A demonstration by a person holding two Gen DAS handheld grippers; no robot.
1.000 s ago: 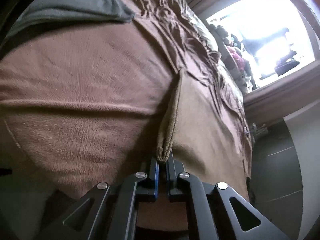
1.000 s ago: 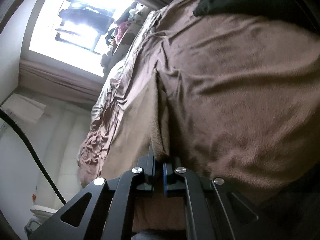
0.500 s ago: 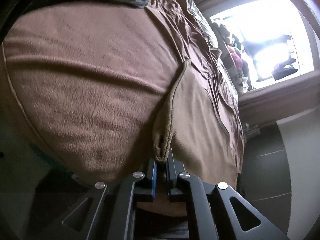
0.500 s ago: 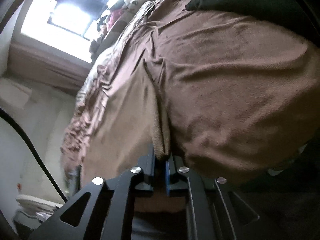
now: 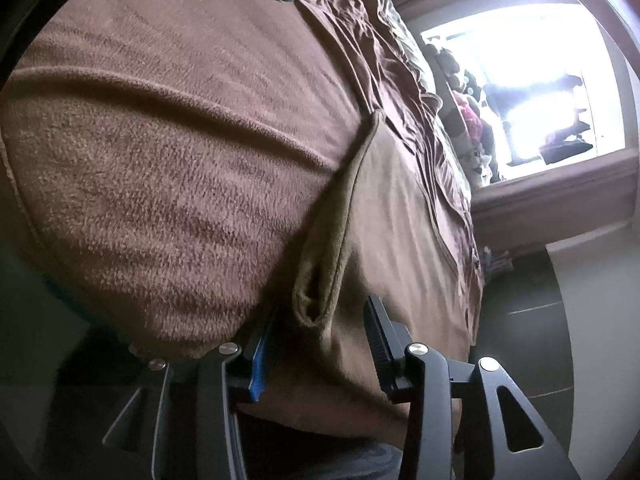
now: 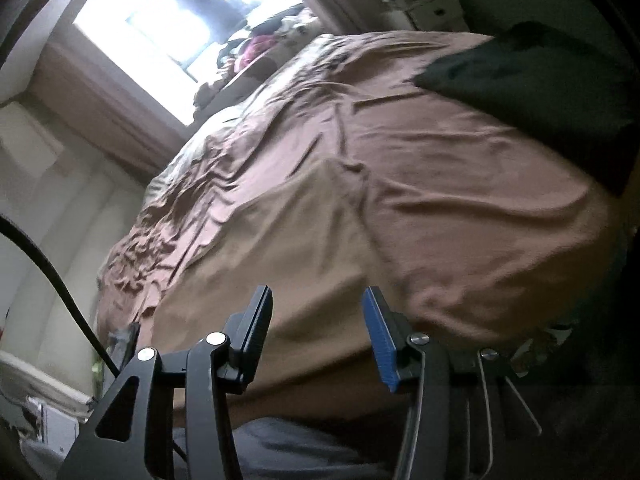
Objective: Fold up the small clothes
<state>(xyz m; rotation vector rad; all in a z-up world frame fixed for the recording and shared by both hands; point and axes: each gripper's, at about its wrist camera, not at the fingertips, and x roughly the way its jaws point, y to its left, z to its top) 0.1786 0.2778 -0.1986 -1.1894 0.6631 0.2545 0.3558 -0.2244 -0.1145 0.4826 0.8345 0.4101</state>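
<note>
Brown fleece garment (image 5: 192, 168) laid flat at the near edge of the bed (image 5: 384, 40), left tongs (image 5: 316, 336) opening, folded cloth corner between the pads but not pressed, right tongs (image 6: 318, 320) opening above the garment (image 6: 460, 216), nothing gripped, dark cloth (image 6: 532, 76) lying beyond.

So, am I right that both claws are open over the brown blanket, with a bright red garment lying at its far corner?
Not quite: the garment at the far corner is dark, nearly black, not bright red, as the right wrist view shows. The rest holds: the left claw and right claw are both opening, their pads clear of the cloth, over the brown blanket.
</note>
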